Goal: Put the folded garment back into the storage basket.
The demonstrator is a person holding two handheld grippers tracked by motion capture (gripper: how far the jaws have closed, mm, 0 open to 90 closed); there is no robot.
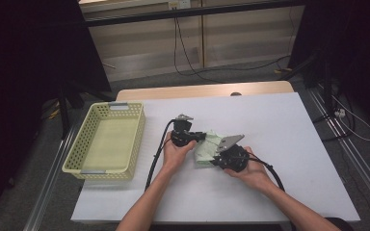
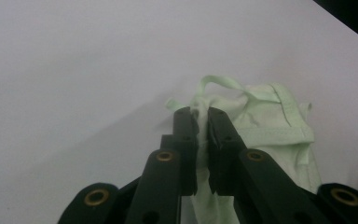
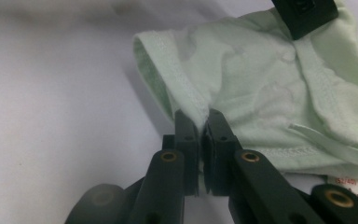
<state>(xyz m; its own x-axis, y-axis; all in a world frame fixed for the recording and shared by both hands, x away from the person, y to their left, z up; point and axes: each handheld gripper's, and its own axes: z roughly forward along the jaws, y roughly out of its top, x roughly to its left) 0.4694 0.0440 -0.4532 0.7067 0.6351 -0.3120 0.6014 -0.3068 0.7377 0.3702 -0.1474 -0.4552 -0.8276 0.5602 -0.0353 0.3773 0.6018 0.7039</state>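
Note:
A pale green garment (image 1: 206, 146) lies bunched on the white table (image 1: 279, 139) between the person's two hands. My left gripper (image 1: 202, 136) comes at it from the left. In the left gripper view, my left gripper (image 2: 201, 114) has its jaws shut on a fold of the garment (image 2: 265, 116) near a thin strap. My right gripper (image 1: 215, 160) reaches in from the right front. In the right gripper view, my right gripper (image 3: 199, 119) pinches the stitched hem of the garment (image 3: 251, 79). The tip of the left gripper's jaw enters that view at the top right.
A pale yellow perforated basket (image 1: 84, 140) stands at the table's left side with nothing in it. A white size label (image 3: 347, 182) hangs from the garment's edge. Cables trail from both grippers toward the person. Dark stands and floor cables lie beyond the table.

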